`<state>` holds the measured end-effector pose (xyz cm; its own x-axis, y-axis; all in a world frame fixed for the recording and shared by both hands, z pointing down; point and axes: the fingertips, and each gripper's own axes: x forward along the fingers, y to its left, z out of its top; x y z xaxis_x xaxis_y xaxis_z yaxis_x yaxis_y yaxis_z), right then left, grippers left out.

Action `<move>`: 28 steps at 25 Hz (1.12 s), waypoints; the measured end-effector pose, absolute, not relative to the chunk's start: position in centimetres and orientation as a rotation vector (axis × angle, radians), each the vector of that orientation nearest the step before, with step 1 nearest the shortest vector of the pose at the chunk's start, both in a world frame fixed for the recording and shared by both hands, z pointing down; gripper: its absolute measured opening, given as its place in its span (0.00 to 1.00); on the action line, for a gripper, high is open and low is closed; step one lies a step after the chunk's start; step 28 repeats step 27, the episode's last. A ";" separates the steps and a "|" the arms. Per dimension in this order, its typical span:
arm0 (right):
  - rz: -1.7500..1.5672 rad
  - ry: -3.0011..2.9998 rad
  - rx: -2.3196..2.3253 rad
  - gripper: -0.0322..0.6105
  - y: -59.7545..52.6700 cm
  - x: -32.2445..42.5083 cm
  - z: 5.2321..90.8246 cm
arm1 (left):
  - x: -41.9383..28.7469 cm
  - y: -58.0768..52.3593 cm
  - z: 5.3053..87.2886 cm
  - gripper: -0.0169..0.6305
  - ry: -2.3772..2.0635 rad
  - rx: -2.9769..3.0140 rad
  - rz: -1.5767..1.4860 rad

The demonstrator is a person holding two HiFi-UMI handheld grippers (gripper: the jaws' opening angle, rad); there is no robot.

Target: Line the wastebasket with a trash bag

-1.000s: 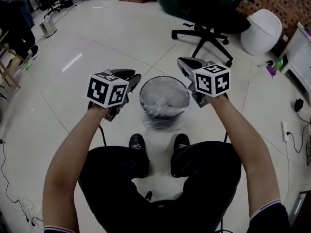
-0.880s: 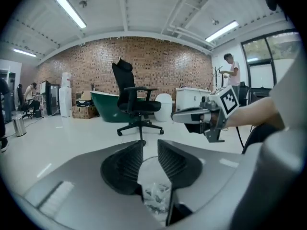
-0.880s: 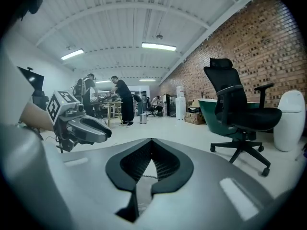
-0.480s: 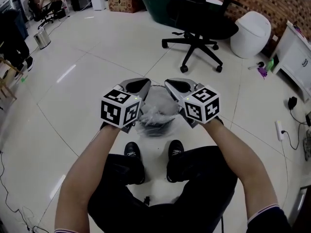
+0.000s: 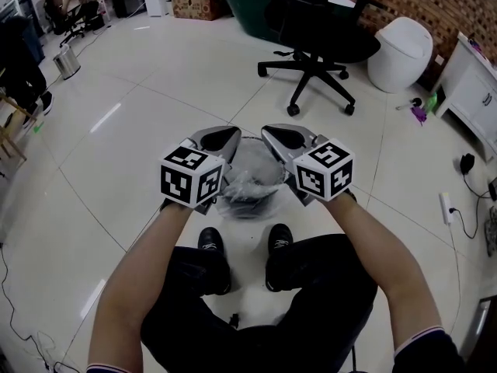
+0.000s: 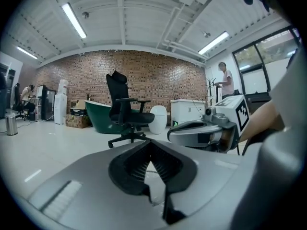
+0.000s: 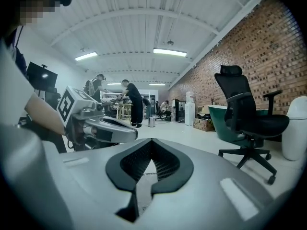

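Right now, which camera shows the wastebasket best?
The head view: the wastebasket stands on the floor between the left gripper and right gripper, which hide its sides. Both gripper views look level across the room and show no basket.

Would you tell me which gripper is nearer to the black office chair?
Right. In the head view the right gripper lies below the base of the office chair; the left gripper is beside it, farther to the left.
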<state>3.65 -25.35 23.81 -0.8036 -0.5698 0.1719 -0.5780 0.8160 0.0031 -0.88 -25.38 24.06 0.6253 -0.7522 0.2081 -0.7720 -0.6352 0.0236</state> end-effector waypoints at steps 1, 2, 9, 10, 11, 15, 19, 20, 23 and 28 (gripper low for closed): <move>0.069 -2.837 0.900 0.05 -25.3 3.6 23.7 | -0.9 -25.3 24.1 0.05 -1.286 2.730 0.276; 0.064 -2.838 0.898 0.05 -25.2 3.5 23.7 | -0.9 -25.3 24.2 0.05 -1.286 2.728 0.276; 0.047 -2.850 0.887 0.05 -24.8 3.1 23.4 | -1.1 -25.2 24.2 0.05 -1.287 2.724 0.267; 0.046 -2.851 0.887 0.05 -24.8 3.1 23.4 | -1.0 -25.2 24.3 0.05 -1.287 2.725 0.271; 0.046 -2.852 0.887 0.05 -24.9 3.2 23.4 | -0.9 -25.2 24.3 0.05 -1.287 2.727 0.275; 0.040 -2.848 0.882 0.05 -24.8 3.1 23.4 | -0.8 -25.2 24.3 0.05 -1.300 2.738 0.299; 0.033 -2.846 0.883 0.05 -24.8 3.2 23.4 | -0.9 -25.2 24.3 0.05 -1.305 2.742 0.308; 0.033 -2.846 0.884 0.05 -24.8 3.2 23.4 | -0.9 -25.2 24.3 0.05 -1.306 2.741 0.308; 0.034 -2.849 0.887 0.05 -24.9 3.3 23.4 | -0.9 -25.2 24.4 0.05 -1.309 2.738 0.310; 0.026 -2.848 0.887 0.05 -24.8 3.2 23.4 | -0.8 -25.1 24.5 0.05 -1.303 2.742 0.326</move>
